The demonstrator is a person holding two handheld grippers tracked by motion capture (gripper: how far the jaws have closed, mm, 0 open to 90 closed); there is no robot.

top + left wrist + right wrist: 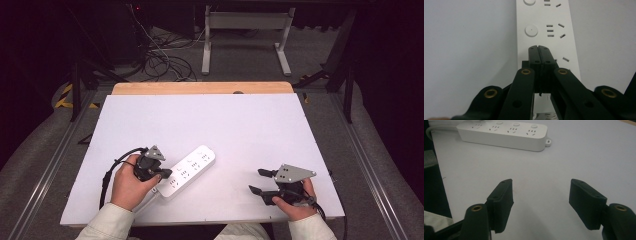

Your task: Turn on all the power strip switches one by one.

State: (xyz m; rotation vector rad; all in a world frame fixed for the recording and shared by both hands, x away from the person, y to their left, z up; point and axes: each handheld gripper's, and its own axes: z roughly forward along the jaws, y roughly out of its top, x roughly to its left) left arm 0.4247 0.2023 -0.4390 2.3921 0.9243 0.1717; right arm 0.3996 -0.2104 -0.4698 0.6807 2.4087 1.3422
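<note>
White table, dark room w/ cables on the floor behind; power strip lies diagonally at front-left of the table.

Left gripper sits over the strip's near end, jaws pressed fully together w/ nothing between them; in the left gripper view the closed tips hover at or on the strip's face, just short of a round button — looks like a push on a switch is coming, tho contact can't be confirmed. Right gripper rests well apart at front-right, jaws wide, empty. Risks, as I judge: the narrow tips could land off the button & hit the socket slots instead; an angled push may slide the light strip across the smooth top, since the right gripper isn't bracing it.
</note>
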